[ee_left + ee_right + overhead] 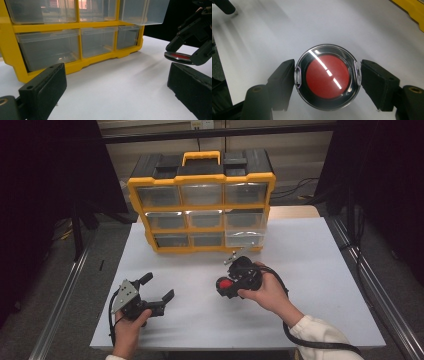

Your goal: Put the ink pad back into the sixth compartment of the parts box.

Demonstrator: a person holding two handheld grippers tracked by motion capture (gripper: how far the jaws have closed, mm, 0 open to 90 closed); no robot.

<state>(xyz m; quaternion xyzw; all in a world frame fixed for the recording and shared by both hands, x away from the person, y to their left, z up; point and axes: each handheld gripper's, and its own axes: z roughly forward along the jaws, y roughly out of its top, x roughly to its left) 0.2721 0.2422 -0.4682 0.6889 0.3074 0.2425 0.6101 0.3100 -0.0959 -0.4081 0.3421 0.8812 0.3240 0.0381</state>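
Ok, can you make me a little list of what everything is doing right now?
right gripper: shut on the round red compact, held above the table
left gripper: open, holding nothing
drawer organizer: yellow and black, upright at the table's far side
drawers: clear; the right middle drawer sticks out
table: white

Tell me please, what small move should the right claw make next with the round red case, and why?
Probably carry it toward the pulled-out clear drawer at the organizer's lower right. The right claw grips the round red case by its rim, clear of the white table, and that drawer stands open close by. The left claw is open with nothing in it.
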